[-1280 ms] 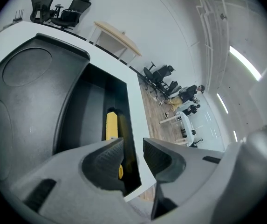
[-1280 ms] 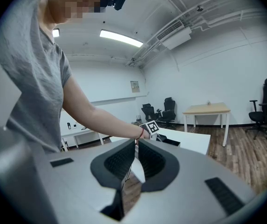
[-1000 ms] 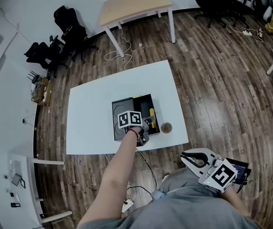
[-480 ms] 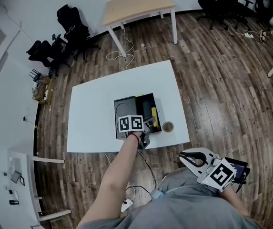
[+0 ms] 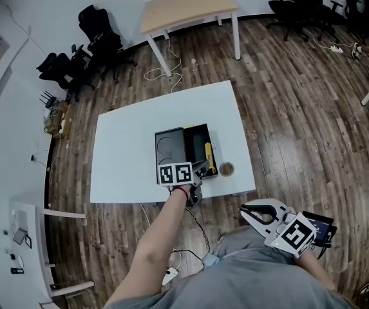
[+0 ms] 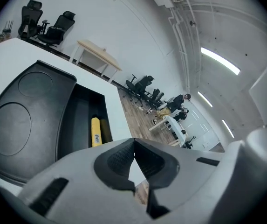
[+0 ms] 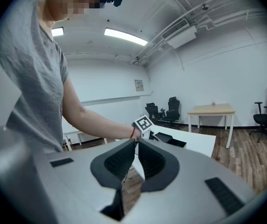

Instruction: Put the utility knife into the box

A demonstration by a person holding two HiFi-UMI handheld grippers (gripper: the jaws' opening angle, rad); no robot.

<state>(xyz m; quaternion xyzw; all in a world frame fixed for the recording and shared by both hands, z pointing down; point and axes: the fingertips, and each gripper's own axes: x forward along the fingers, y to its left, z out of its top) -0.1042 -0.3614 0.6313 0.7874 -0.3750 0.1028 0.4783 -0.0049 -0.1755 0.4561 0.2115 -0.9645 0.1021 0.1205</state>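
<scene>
The yellow utility knife (image 5: 208, 158) lies inside the right compartment of the open black box (image 5: 185, 134) on the white table (image 5: 126, 147). In the left gripper view the knife (image 6: 96, 132) rests on the box's floor, beyond the jaws and apart from them. My left gripper (image 5: 199, 170) hovers at the box's near edge, shut with nothing between its pads (image 6: 133, 153). My right gripper (image 5: 248, 212) is held low by the person's lap, away from the table, its jaws (image 7: 136, 143) shut and empty.
A small round brown tin (image 5: 226, 170) stands on the table just right of the box. The box's lid half (image 6: 26, 111) lies open to the left. A wooden table (image 5: 184, 5) and office chairs (image 5: 94, 44) stand farther off on the wood floor.
The left gripper has drawn back from the box toward the table's near edge, and its jaws have closed. The knife stays in the box. The right gripper has barely moved.
</scene>
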